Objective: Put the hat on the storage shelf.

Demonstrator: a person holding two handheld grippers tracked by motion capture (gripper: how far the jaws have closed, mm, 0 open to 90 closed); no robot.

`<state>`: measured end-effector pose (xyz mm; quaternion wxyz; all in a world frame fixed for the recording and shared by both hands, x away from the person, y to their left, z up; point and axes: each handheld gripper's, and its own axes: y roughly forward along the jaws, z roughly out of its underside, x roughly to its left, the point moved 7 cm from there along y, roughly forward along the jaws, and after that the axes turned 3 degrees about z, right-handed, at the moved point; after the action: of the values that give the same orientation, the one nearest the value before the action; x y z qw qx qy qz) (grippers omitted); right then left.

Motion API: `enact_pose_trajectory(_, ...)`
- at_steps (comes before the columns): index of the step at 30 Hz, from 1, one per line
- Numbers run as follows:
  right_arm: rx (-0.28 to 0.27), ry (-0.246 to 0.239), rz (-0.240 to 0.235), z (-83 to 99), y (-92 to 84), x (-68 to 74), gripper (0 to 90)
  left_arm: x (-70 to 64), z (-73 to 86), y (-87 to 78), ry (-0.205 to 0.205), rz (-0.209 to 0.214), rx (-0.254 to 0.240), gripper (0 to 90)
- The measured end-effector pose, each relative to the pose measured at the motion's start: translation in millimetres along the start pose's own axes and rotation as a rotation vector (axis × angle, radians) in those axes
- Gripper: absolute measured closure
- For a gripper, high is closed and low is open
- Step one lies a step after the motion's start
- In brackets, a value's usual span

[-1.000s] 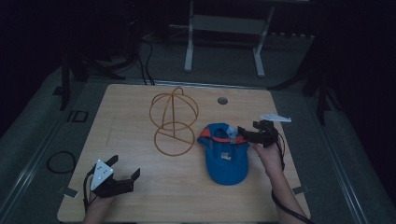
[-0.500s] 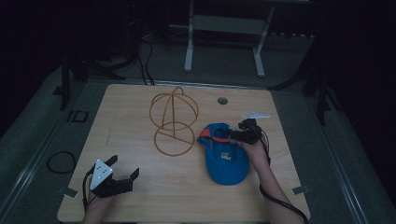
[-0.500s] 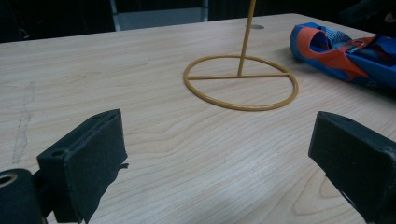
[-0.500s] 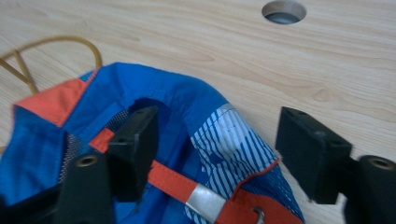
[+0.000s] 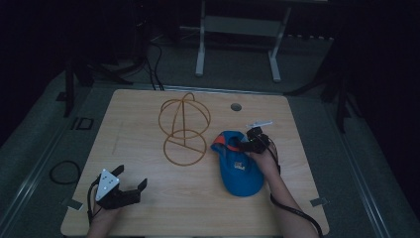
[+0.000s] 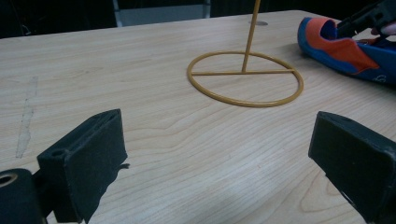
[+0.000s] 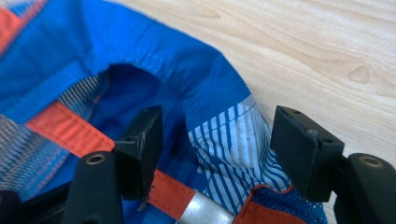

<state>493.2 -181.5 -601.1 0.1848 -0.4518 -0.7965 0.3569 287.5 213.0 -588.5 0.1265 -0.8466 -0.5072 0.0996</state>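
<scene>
A blue cap (image 5: 242, 171) with orange trim lies on the wooden table (image 5: 138, 114), right of a yellow wire hat stand (image 5: 184, 126). My right gripper (image 5: 246, 144) is down at the cap's far edge. Its jaws have just been closing. In the right gripper view, the right gripper (image 7: 217, 140) straddles the striped rim of the cap (image 7: 210, 88), one jaw inside the opening and one outside, with gaps still showing. My left gripper (image 5: 131, 177) rests open near the front left corner. In the left gripper view, the left gripper (image 6: 217, 154) faces the stand's base ring (image 6: 245, 79) and the cap (image 6: 348, 49).
A round cable hole (image 5: 236, 106) sits in the table near its far edge. Beyond the table stands a white metal frame (image 5: 237, 29) on a dark floor. A cable loop (image 5: 64, 172) lies on the floor to the left.
My right gripper has moved left and down from beside the cap onto its far rim, and its jaws have narrowed. The left gripper has stayed put.
</scene>
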Motion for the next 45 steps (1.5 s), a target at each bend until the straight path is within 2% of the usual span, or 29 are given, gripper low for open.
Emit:
enact_pose_trajectory(6,0.021,-0.058,0.029,3.1,4.2,2.8,41.7,0.1,0.9,0.3,0.004,0.001,0.009,4.2)
enact_pose_trajectory(9,0.019,-0.047,0.019,3.6,3.8,3.1,46.4,0.3,1.3,0.6,0.003,-0.001,0.012,4.2)
enact_pose_trajectory(11,0.017,-0.045,0.018,3.6,2.8,3.0,55.8,0.2,1.6,0.9,0.004,-0.003,0.015,4.2)
enact_pose_trajectory(13,0.015,-0.045,0.018,3.4,2.6,3.3,58.2,0.2,1.3,0.9,0.006,-0.01,0.014,4.3)
enact_pose_trajectory(14,0.015,-0.067,0.008,3.0,2.4,5.5,65.2,0.0,1.2,0.6,0.003,-0.005,0.015,4.2)
enact_pose_trajectory(17,0.019,-0.089,0.002,2.5,1.9,9.6,78.7,-0.5,1.1,0.5,0.003,-0.003,0.018,4.2)
enact_pose_trajectory(19,0.02,-0.111,0.006,2.5,1.9,12.5,83.9,-0.6,1.9,1.2,0.003,-0.001,0.03,4.4)
enact_pose_trajectory(23,0.019,-0.089,0.029,1.7,0.8,13.2,86.5,-1.7,1.9,2.0,-0.006,0.009,0.037,4.4)
enact_pose_trajectory(25,-0.006,-0.059,0.022,-0.8,-4.2,12.3,86.7,-1.5,2.4,2.1,-0.009,0.01,0.042,4.4)
enact_pose_trajectory(27,-0.025,-0.057,0.019,-3.7,-10.3,12.3,86.8,-1.2,2.7,2.3,-0.011,0.013,0.044,4.4)
enact_pose_trajectory(32,-0.066,-0.051,0.024,-13.2,-32.1,12.9,86.9,-3.3,2.3,3.0,-0.01,0.013,0.043,4.4)
enact_pose_trajectory(45,-0.232,-0.001,-0.002,-42.0,-95.6,8.4,87.0,-5.7,1.4,3.6,-0.01,0.015,0.047,4.4)
